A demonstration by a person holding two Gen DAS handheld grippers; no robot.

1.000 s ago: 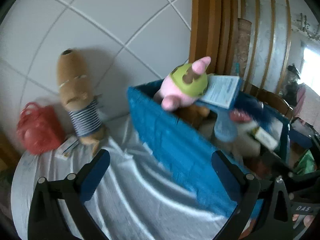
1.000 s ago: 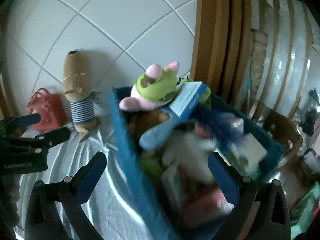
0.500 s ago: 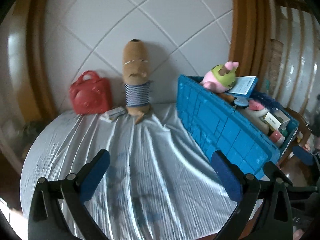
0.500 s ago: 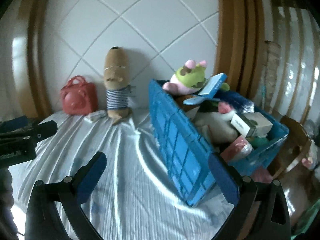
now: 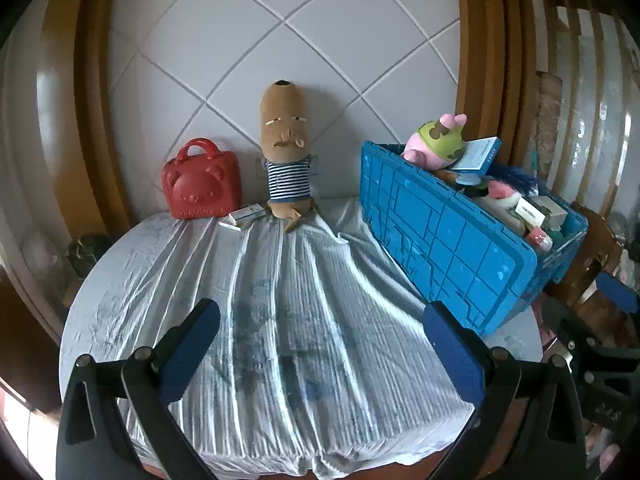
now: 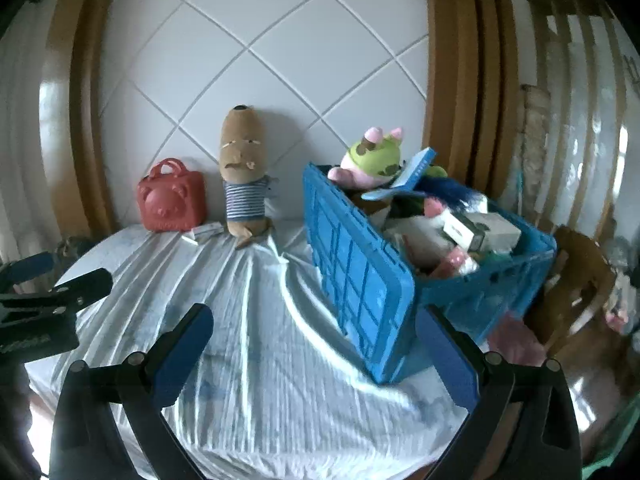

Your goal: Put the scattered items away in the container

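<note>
From the left wrist camera, the left hand-held gripper [image 5: 322, 344] hovers with its blue-padded fingers spread wide and nothing between them, above the near part of the round worktop covered in a wrinkled white cloth [image 5: 280, 320]. The rectangular blue plastic crate [image 5: 452, 244] stands ahead of this gripper and to its right, well apart from the fingers, heaped with small boxes and soft toys (a pink-and-green plush pig [image 5: 438, 140] sits on top at its far end). To the crate's left, against the tiled wall, leans a tall brown plush dog in a striped shirt [image 5: 285, 152]; left of the dog lie a small flat white carton [image 5: 243, 215] and a red bear-faced plastic case [image 5: 201, 186].

From the right wrist camera, the right hand-held gripper [image 6: 314, 352] is likewise spread and empty. The crate [image 6: 360, 276] lies just ahead and slightly right, its near corner between the fingers in this view. The plush dog [image 6: 243, 184], carton [image 6: 206, 232] and case [image 6: 171, 198] remain outside the crate, to its left.
</note>
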